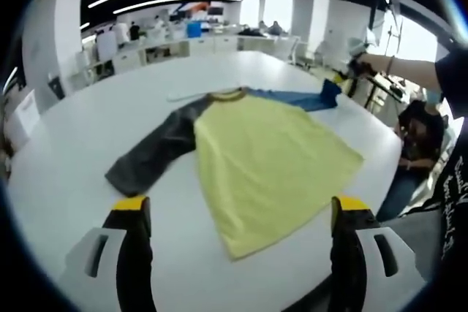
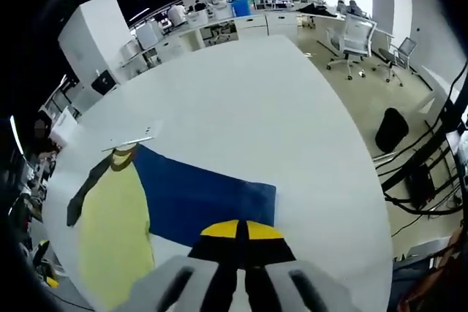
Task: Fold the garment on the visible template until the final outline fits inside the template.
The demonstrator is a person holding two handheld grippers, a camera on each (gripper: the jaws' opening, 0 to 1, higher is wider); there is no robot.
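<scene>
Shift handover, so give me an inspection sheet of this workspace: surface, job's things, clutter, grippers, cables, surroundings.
Surface: large white table, mostly bare.
Job's things: garment lies flat, yellow body, dark grey sleeve spread out, blue sleeve spread toward the right gripper; no fold made yet. No template outline can be made out.
Clutter: small white strip on the table by the collar.
Grippers: left gripper with jaws wide apart, above the table's near edge, holding nothing. Right gripper with jaws closed at the blue sleeve's edge; grip on the cloth not certain.
Cables: black cables beside the table.
Surroundings: open office, desks, chairs, black bin, people seated.
</scene>
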